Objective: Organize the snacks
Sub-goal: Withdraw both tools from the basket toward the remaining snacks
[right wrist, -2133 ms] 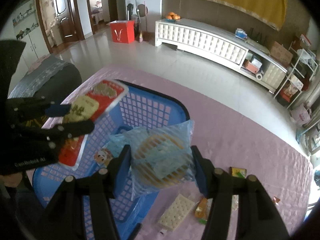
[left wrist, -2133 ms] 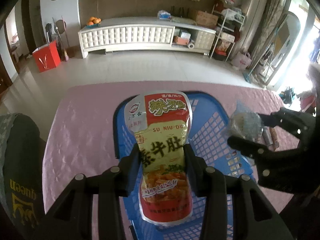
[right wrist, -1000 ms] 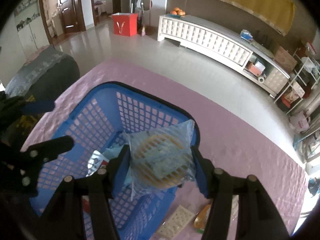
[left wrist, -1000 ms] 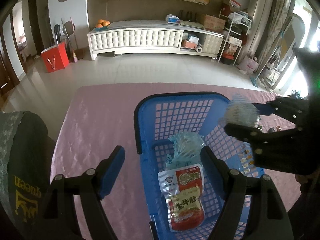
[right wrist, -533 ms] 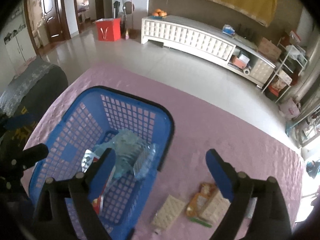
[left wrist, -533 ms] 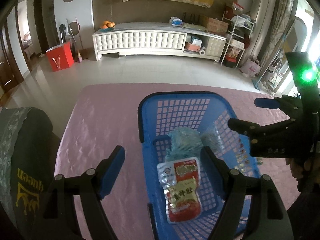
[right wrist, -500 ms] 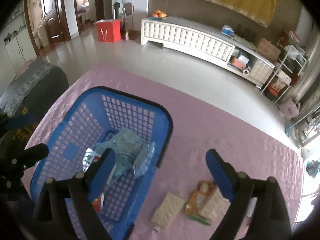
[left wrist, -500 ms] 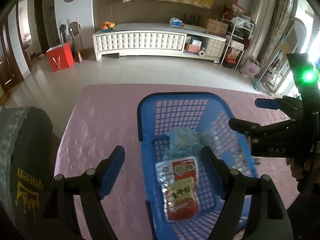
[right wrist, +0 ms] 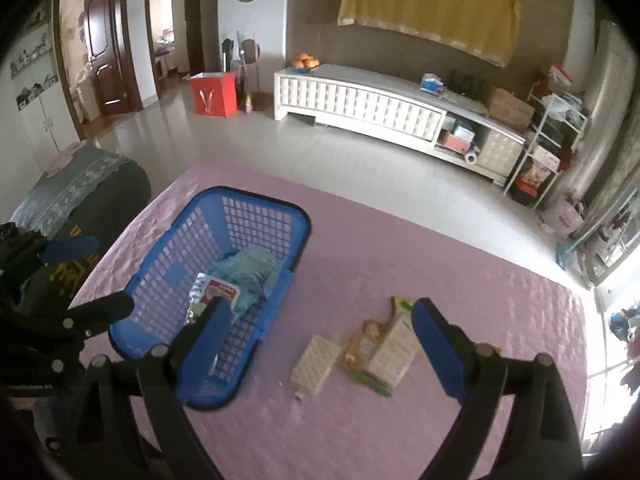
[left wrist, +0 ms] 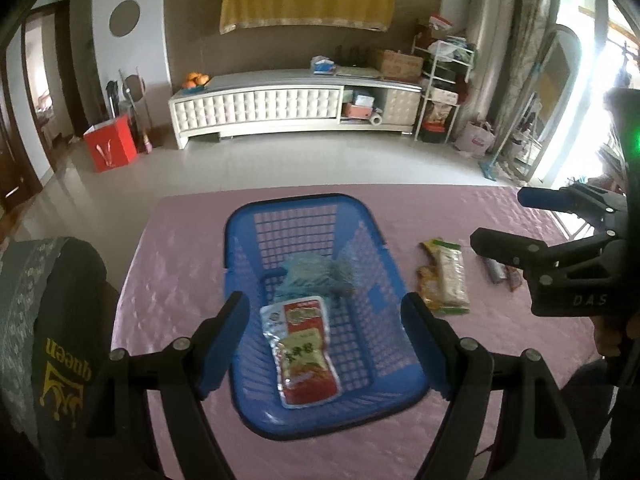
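Basket (left wrist: 256, 216) holds red pouch (left wrist: 306, 356), clear blue packet (left wrist: 316, 276); left claw (left wrist: 326, 344), right claw (right wrist: 322, 346) both released, empty

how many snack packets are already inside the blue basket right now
2 clearly visible in the blue basket: a red and yellow pouch lying flat near the front, and a clear bluish bag just behind it. More could be hidden under them; other snacks remain on the table.

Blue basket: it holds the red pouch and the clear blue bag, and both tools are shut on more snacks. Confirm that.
Not quite. The blue basket does hold the red pouch and the clear blue bag, but both tools are open and empty: the left tool in the left wrist view, the right tool in the right wrist view.
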Motion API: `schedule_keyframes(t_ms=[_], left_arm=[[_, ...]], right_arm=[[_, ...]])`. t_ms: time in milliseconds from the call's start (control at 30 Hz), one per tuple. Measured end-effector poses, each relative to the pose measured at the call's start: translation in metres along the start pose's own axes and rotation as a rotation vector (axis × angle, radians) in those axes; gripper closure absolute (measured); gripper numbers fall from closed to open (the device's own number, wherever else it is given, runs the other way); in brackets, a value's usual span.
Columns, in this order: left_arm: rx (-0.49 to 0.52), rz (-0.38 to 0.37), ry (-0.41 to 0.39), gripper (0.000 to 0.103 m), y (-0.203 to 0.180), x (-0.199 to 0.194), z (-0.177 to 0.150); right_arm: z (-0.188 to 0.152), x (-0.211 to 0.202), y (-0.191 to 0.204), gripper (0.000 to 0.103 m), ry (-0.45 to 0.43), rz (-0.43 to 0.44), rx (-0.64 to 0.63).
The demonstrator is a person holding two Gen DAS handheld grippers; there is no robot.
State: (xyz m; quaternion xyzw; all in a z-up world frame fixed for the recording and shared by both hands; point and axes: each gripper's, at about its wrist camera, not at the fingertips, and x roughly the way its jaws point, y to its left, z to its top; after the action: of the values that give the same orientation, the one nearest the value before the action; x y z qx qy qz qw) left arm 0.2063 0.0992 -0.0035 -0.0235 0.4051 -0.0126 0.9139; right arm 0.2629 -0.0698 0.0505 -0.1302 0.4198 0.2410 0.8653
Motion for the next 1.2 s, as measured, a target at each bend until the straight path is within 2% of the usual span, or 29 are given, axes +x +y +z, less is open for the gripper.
schedule_keyframes(t_ms=[300, 467, 700, 800, 933, 1100, 1200], left_arm=[[0.062, -0.022, 0.004, 0.027, -0.050, -0.005, -0.005], [0.074, -0.044, 0.013, 0.023, -0.074, 0.000, -0.012], [0.067, -0.071, 0.047, 0.023, -0.106, 0.016, -0.024], [0.029, -0.115, 0.039, 0.023, -0.121, 0.025, -0.030], [0.015, -0.067, 0.010, 0.023, -0.140, 0.042, -0.039], [0.088, -0.030, -0.011, 0.023, -0.168, 0.058, -0.052], [0.089, -0.031, 0.001, 0.024, -0.177, 0.073, -0.060]], right_arm=[[-0.040, -0.016, -0.035, 0.009, 0.024, -0.028, 0.077], [-0.062, -0.017, -0.053, 0.009, 0.040, -0.016, 0.118], [-0.091, -0.023, -0.079, 0.009, -0.006, 0.000, 0.164], [-0.105, -0.017, -0.089, 0.009, -0.035, 0.000, 0.197], [-0.121, 0.001, -0.105, 0.009, -0.027, 0.021, 0.225], [-0.145, 0.017, -0.125, 0.009, -0.051, 0.020, 0.258], [-0.161, 0.027, -0.135, 0.009, -0.061, 0.043, 0.299]])
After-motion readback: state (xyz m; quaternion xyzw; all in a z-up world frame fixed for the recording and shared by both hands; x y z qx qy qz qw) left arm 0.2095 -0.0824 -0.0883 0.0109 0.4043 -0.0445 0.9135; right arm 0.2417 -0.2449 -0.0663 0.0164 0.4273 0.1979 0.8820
